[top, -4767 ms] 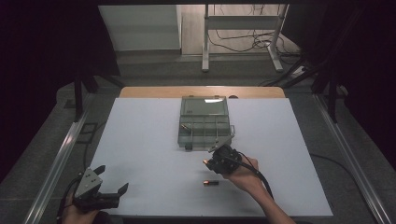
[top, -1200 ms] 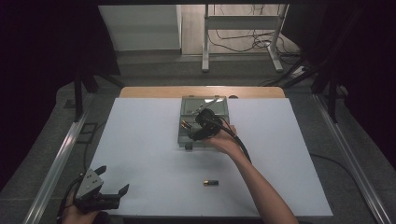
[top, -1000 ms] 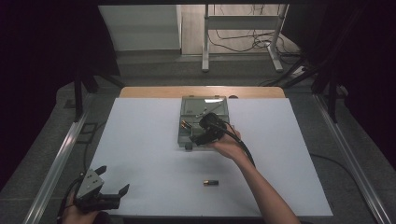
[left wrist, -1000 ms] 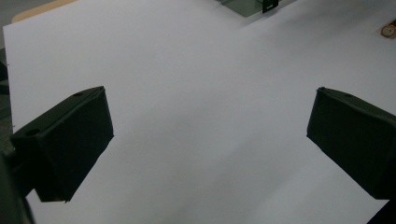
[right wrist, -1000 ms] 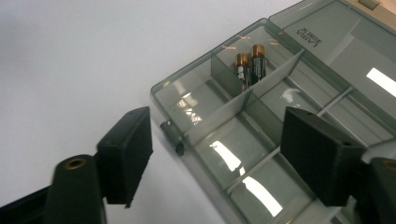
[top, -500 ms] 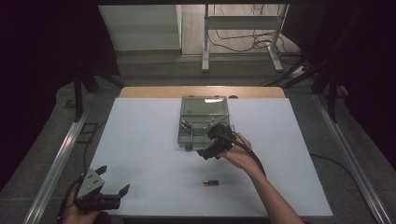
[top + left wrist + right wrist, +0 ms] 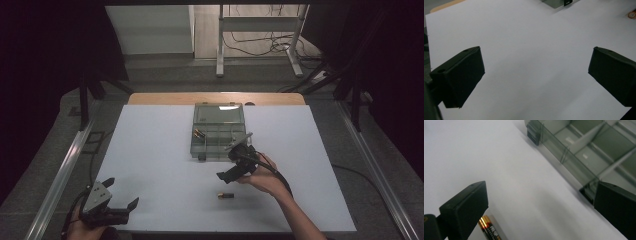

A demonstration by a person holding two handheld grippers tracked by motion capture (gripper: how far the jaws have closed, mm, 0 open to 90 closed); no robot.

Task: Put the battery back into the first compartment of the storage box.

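A white table top point(image 7: 150, 150) was seen from above, with a clear box point(image 7: 218, 131) set near its far middle. The box was split into small parts, and two small batteries point(image 7: 200, 134) were seen in a part on its left side. Another battery point(image 7: 225, 195) was left lying flat on the white top, well in front of the box and apart from it. The right gripper point(image 7: 235, 165) was held in a hand point(image 7: 265, 175) between the box and that loose battery, just by the near right corner of the box. Its jaws were spread wide apart and nothing was held between them. In the right gripper view, the battery point(image 7: 489, 230) was seen beside the left jaw, and the box point(image 7: 584, 152) was seen past the right jaw. The left gripper point(image 7: 117, 197) was held at the near left corner of the table, far from the box. Its jaws were wide open too, and nothing was gripped; bare white top was seen between them in the left gripper view.
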